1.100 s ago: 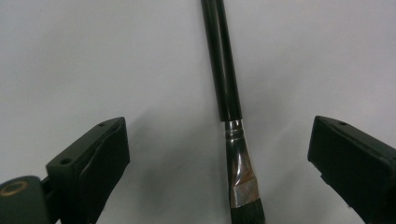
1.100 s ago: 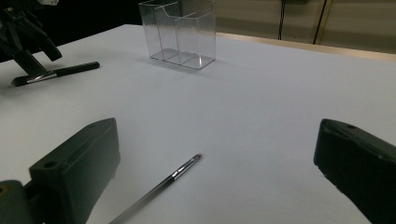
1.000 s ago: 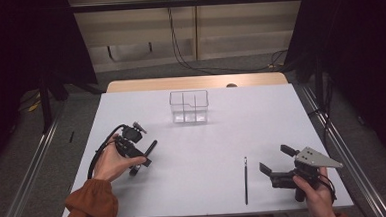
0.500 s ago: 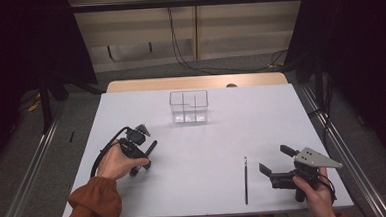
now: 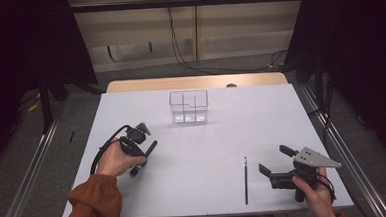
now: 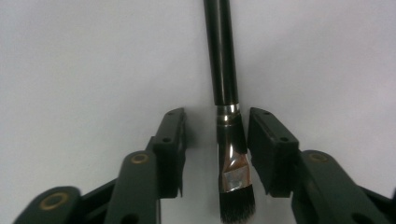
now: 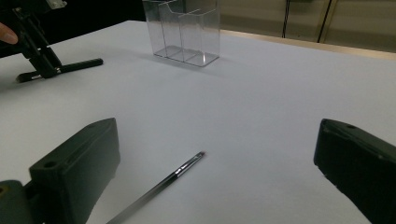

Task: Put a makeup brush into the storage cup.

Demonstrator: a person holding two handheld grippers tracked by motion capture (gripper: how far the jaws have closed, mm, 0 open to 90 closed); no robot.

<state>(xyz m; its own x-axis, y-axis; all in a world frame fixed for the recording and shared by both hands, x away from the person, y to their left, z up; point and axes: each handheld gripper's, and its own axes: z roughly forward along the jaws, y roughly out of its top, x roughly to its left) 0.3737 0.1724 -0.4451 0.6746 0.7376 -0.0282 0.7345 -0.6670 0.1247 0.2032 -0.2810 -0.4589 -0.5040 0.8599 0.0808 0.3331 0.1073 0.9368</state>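
1. The left gripper [image 5: 142,152] is built of black parts, and a black cable [image 5: 103,149] is looped out from its body.
2. Its two jaws are seen in the left gripper view as black arms ending in flat rectangular pads [image 6: 267,144], each marked with small round holes.
3. Brass-coloured rings [image 6: 139,159] are set into the jaw arms at the pivots.
4. The right gripper [image 5: 275,165] is likewise black, and a grey three-cornered plate [image 5: 315,158] with small dark holes is mounted on top of it.
5. A rust-orange sleeve [image 5: 96,201], gathered at the cuff, is worn on the left arm.
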